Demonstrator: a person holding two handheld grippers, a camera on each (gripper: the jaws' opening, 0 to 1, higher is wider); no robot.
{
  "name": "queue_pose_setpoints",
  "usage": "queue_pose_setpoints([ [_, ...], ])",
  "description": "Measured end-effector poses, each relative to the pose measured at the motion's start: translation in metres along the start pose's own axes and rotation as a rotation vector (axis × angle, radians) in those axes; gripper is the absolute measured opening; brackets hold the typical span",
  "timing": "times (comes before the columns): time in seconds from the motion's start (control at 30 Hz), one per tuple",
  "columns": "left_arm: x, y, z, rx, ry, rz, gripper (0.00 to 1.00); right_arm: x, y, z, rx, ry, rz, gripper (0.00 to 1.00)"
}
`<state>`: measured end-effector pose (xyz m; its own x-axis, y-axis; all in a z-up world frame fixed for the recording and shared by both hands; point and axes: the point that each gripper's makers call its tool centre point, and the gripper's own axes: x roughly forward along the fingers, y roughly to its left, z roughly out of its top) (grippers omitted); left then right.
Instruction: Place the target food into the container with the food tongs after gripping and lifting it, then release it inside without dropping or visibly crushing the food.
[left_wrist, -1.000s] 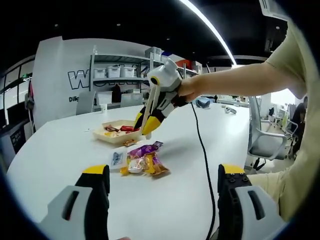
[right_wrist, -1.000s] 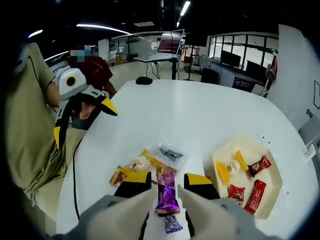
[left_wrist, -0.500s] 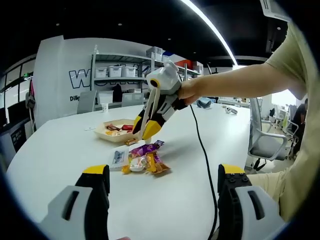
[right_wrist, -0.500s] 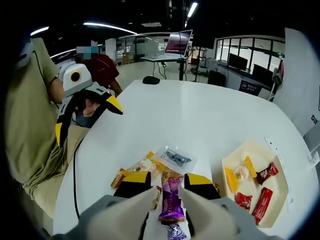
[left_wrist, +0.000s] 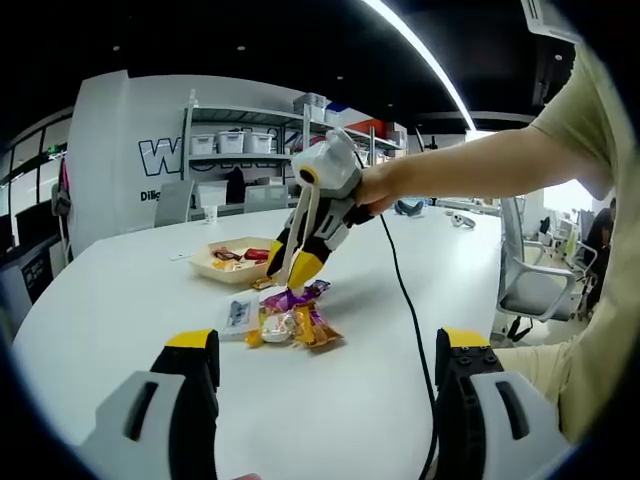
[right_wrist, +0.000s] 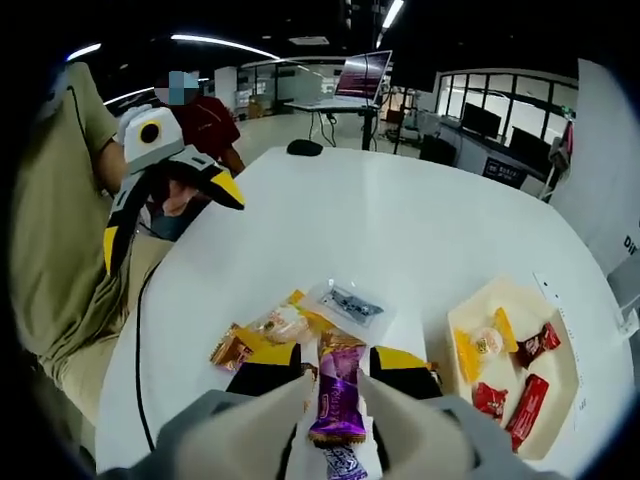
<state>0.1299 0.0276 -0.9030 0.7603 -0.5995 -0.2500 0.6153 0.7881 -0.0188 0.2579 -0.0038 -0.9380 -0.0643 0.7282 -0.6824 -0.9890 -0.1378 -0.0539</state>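
A purple candy packet (right_wrist: 335, 392) lies on the white table, between the tips of my right gripper (right_wrist: 335, 372), whose jaws stand open close on either side of it. In the left gripper view the same right gripper (left_wrist: 292, 264) points down over the purple packet (left_wrist: 296, 297), at the far end of a small snack pile (left_wrist: 285, 325). The beige tray (right_wrist: 502, 296) on the right holds red and yellow sweets. That tray (left_wrist: 208, 262) sits just behind the pile. My left gripper (left_wrist: 330, 400) hangs wide open over the near table edge, empty, and also appears as the left gripper (right_wrist: 165, 228).
A clear packet (right_wrist: 345, 300) and orange wrapped snacks (right_wrist: 258, 337) lie beside the purple one. A black cable (left_wrist: 410, 320) runs across the table from the right gripper. An office chair (left_wrist: 530, 290) stands at the right. The person's beige sleeve (right_wrist: 50, 250) fills the left.
The right gripper has dropped a little lower over the pile, so the purple packet looks slightly larger between its jaws. The left gripper has held still.
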Motion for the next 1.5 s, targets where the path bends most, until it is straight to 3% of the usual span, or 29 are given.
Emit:
queue_pose_setpoints([
  [0.67,-0.003,0.004,0.001,0.004,0.004,0.007,0.87,0.014,-0.008,-0.022,-0.003,0.037,0.008,0.24],
  [1.27,-0.002,0.004,-0.001,0.002,0.006,0.007,0.87,0.009,-0.003,-0.02,0.034,0.014,0.002,0.2],
  [1.5,-0.001,0.002,0.0,0.005,0.007,0.004,0.87,-0.002,-0.006,-0.014,0.068,-0.003,-0.02,0.2],
])
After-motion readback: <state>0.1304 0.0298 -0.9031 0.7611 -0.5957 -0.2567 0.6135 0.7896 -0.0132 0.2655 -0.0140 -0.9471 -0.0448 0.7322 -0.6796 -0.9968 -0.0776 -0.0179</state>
